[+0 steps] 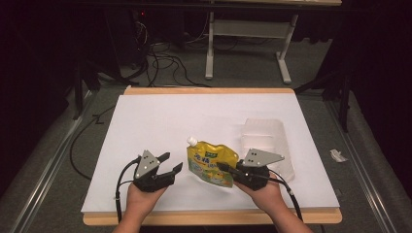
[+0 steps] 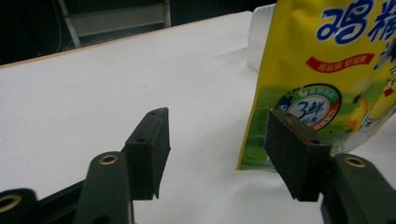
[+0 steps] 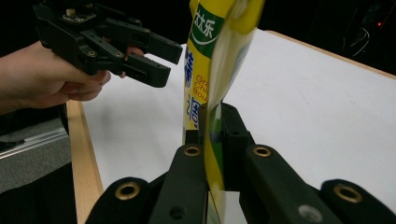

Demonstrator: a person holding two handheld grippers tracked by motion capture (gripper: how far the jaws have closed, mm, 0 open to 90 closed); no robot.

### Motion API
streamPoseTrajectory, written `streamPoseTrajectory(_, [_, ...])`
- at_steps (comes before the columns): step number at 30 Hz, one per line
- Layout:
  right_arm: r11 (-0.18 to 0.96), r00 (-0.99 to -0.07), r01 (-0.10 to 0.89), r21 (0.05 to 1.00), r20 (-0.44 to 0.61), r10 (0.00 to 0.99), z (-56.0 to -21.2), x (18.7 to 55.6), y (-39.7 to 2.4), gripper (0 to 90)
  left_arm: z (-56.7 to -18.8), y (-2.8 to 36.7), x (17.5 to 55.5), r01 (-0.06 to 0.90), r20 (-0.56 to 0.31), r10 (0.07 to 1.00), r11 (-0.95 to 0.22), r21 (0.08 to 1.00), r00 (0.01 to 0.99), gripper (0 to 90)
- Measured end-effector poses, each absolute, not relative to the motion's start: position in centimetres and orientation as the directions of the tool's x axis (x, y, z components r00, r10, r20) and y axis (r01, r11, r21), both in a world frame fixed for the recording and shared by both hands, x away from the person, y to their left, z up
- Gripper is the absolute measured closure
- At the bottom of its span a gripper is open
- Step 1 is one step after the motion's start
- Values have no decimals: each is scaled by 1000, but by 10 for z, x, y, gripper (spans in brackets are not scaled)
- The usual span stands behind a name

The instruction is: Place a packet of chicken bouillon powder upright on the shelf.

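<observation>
The yellow spouted pouch (image 1: 212, 164) is standing on the white table (image 1: 160, 121), a little right of the middle and toward the person's edge, its white cap (image 1: 192, 141) tilting up to the left. The right gripper (image 1: 227, 168) is clamping the pouch's right-hand side seam; in the right gripper view the flat film edge (image 3: 212, 140) is sitting pinched between the two black jaws, which are pressing fully together on it. The left gripper (image 1: 171, 163) is hanging just left of the pouch with its jaws spread and nothing between them; in the left gripper view one pad (image 2: 293, 156) is sitting in front of the pouch's lower corner (image 2: 261, 154), and I cannot tell whether it is brushing it.

To my eye the pouch is soft and glossy, likely sagging and sliding if squeezed at the belly, with its filling weighing down the base. The sealed side seams and the stiff neck under the cap are looking like the firmest places to grip.

Behind the pouch a clear plastic tray (image 1: 272, 133) is lying on the table, close beyond the right hand (image 1: 265, 194).
</observation>
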State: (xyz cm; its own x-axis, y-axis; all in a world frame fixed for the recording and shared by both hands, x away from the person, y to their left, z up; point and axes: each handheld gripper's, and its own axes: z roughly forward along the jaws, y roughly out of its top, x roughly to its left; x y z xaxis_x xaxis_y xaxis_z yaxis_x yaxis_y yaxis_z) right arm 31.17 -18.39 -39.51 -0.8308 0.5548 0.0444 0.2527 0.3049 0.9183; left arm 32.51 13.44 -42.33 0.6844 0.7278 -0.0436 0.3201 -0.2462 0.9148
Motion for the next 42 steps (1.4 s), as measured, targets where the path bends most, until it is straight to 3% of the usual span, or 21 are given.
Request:
streamPoseTrajectory(18, [259,-841,202,945,32,539,-376,309,-202,900,-431,137,331,355,-46,732,-274,894,680,324])
streamPoseTrajectory(42, [216,-833,166,962,20,553,-350,306,-236,900,-431,132,330,336,-19,720,-300,893,694,327])
